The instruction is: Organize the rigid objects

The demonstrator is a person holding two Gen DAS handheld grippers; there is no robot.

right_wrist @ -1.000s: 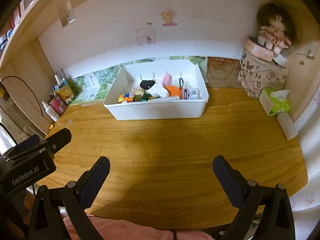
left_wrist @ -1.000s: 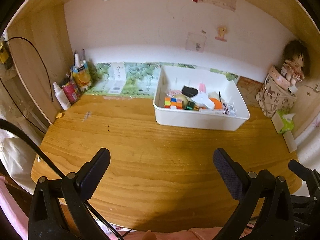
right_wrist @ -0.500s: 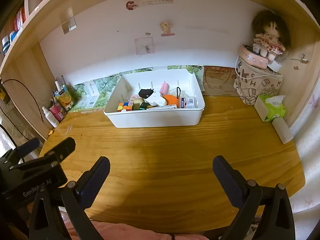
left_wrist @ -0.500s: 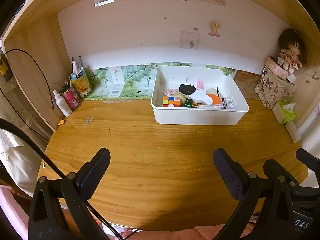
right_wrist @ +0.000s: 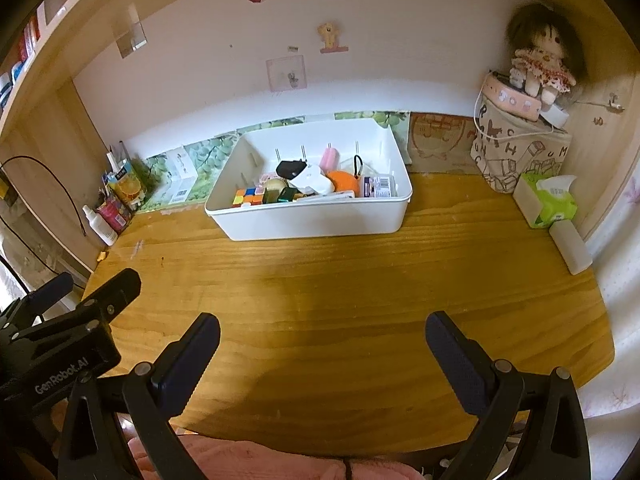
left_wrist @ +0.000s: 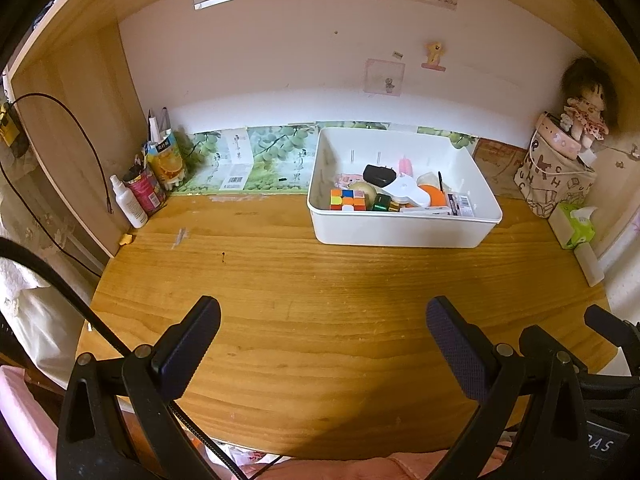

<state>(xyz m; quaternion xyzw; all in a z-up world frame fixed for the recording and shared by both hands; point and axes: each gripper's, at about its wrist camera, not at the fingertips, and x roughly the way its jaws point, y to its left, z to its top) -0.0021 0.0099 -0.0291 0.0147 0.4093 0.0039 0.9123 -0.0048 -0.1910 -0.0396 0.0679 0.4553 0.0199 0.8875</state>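
Both grippers held low over the wooden desk
The left gripper and right gripper are spread wide, empty; the white plastic bin of small objects is set well ahead by the wall

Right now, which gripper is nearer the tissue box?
Right. The right gripper hangs over the desk's near edge, the green tissue box ahead to its right. The left gripper sits further left, beyond the right one, both open.
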